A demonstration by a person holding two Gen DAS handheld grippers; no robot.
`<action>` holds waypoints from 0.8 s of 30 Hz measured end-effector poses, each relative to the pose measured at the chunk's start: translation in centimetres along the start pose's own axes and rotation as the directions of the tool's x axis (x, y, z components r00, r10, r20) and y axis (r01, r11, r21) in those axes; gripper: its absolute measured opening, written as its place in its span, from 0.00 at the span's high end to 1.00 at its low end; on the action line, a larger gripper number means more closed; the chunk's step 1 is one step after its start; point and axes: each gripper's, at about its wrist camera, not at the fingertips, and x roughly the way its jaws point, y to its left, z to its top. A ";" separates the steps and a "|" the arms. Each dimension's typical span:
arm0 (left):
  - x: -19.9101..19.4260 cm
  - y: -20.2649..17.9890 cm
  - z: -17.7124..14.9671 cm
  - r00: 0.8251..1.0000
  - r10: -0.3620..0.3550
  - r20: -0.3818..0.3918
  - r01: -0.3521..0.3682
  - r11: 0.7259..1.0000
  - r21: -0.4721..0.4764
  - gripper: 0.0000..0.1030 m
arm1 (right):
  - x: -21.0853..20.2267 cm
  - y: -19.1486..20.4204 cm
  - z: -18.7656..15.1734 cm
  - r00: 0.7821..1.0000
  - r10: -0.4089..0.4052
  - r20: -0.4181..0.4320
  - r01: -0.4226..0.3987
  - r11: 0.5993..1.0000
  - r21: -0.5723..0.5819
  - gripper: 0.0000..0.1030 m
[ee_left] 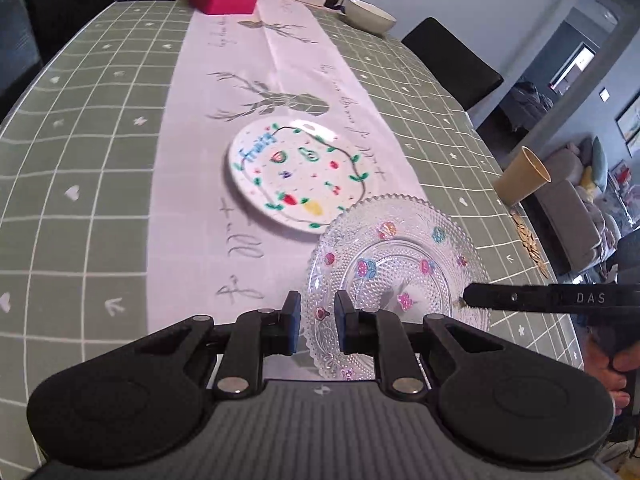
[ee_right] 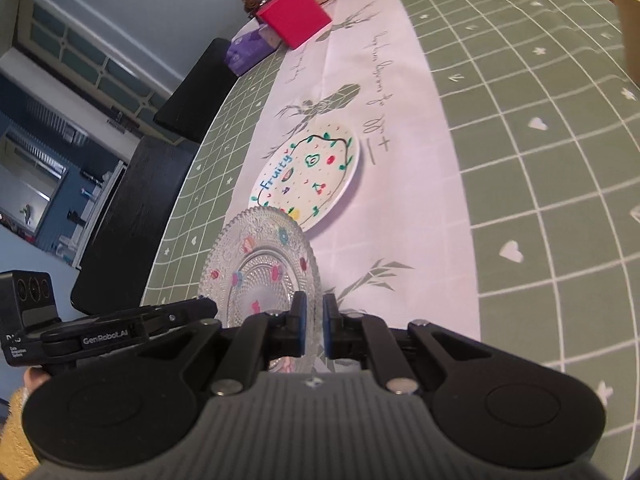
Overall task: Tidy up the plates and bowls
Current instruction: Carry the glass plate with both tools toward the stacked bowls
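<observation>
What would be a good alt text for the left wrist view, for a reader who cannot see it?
Both grippers hold a clear glass plate with painted flowers by opposite rims: the left gripper at its near edge, the right gripper from the right side. Just behind it, a white plate painted with fruit lies on a white table runner over a green checked tablecloth.

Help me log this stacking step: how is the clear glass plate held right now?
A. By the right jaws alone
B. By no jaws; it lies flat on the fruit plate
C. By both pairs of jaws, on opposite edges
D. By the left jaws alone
C: the left gripper and the right gripper each pinch the rim of the glass plate, which hangs tilted near the fruit plate.
</observation>
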 end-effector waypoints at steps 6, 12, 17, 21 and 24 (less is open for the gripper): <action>0.6 -2.4 0.7 0.992 -0.110 -0.059 0.113 0.993 0.041 0.81 | -4.3 -1.0 -1.7 0.999 -0.033 0.036 0.031 0.998 0.051 0.95; 2.2 -5.9 -0.1 0.969 -0.170 -0.180 0.187 0.979 0.083 0.81 | -9.0 -2.4 -4.7 0.993 -0.093 0.075 0.080 0.984 0.158 0.95; 3.0 -8.7 -0.8 0.951 -0.171 -0.257 0.212 0.967 0.141 0.81 | -11.6 -3.8 -7.2 0.988 -0.130 0.078 0.110 0.970 0.216 0.95; 3.7 -10.1 -1.4 0.931 -0.136 -0.339 0.195 0.970 0.147 0.81 | -12.4 -4.4 -8.9 0.989 -0.139 0.041 0.123 0.956 0.265 0.95; 3.9 -10.8 -1.9 0.925 -0.117 -0.361 0.196 0.962 0.189 0.81 | -12.4 -4.9 -9.8 0.991 -0.132 -0.011 0.130 0.952 0.276 0.95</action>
